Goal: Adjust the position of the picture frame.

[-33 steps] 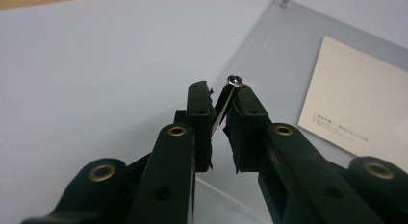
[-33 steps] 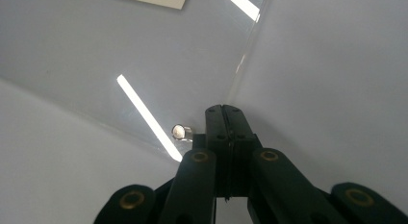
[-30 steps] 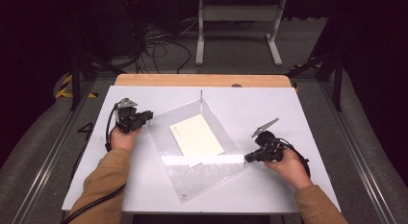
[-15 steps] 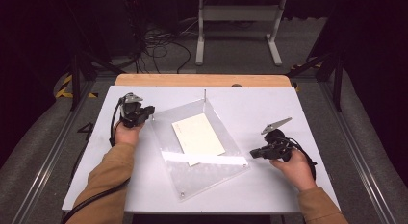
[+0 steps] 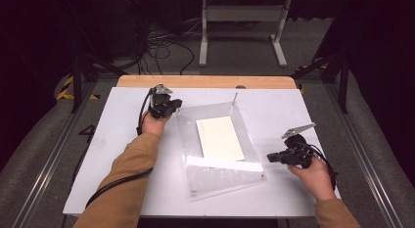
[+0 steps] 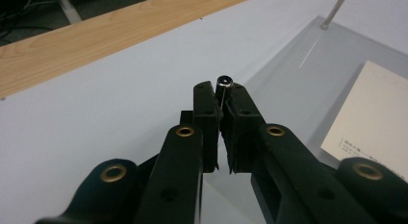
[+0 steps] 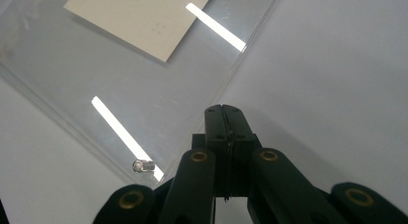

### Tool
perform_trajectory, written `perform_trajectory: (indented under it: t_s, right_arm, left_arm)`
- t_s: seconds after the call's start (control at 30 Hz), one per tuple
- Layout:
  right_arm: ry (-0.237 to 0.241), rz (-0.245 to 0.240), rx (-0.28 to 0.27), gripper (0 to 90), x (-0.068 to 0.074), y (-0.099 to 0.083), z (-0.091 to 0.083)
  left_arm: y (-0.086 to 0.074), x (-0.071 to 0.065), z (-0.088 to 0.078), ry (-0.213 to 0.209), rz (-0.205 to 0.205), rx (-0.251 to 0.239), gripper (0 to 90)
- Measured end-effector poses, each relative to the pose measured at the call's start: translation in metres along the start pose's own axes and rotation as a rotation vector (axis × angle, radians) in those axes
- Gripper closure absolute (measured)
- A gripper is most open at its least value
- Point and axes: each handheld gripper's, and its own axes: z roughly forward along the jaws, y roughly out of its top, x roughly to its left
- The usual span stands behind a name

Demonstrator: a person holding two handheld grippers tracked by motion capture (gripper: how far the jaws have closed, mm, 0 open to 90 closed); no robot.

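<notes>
At ten o'clock of the acrylic frame (image 5: 222, 184), our left tool (image 6: 220, 96) pinches a corner screw (image 6: 224, 81); right tool (image 7: 226, 113) closed, empty; other standoffs seemingly remain.

Right gripper (image 7: 226, 111) with black jaws pressed flat together, nothing visible between them, tips just at the edge of a clear acrylic sheet (image 7: 144, 94) lying on a white tabletop (image 7: 337, 80). Cream card (image 7: 139, 19) under or on the sheet toward the top left. Small metal standoff screw (image 7: 143, 165) at the sheet's near corner, left of the jaws.
</notes>
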Motion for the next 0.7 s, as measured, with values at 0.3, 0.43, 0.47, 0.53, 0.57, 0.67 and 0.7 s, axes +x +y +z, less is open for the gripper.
perform_trajectory:
  t_s: [0.3,0.43,0.47,0.53,0.57,0.67,0.7]
  right_arm:
    - [0.003,0.012,0.04,89.5,0.002,-0.004,0.006]
    - [0.014,0.003,0.085,89.5,0.007,-0.002,0.018]
    - [0.014,0.003,0.085,89.5,0.007,-0.002,0.018]
    - [0.059,0.018,0.101,89.5,0.006,-0.002,0.023]
    - [0.063,0.03,0.102,89.6,0.005,-0.002,0.023]
    - [0.077,0.047,0.096,89.6,0.004,-0.003,0.024]
    - [0.113,0.053,0.091,89.7,0.003,-0.004,0.026]
  left_arm:
    - [-0.012,0.01,-0.007,-0.056,-0.095,-0.047,69.5]
    - [-0.019,0.011,-0.028,-0.059,-0.068,-0.071,64.0]
    - [-0.019,0.011,-0.028,-0.059,-0.068,-0.071,63.7]
    - [-0.023,0.014,-0.039,-0.064,-0.061,-0.084,62.7]
    - [-0.025,0.015,-0.042,-0.073,-0.067,-0.085,61.7]
    - [-0.03,0.019,-0.048,-0.071,-0.066,-0.081,61.1]
    - [-0.031,0.022,-0.048,-0.075,-0.072,-0.076,59.3]
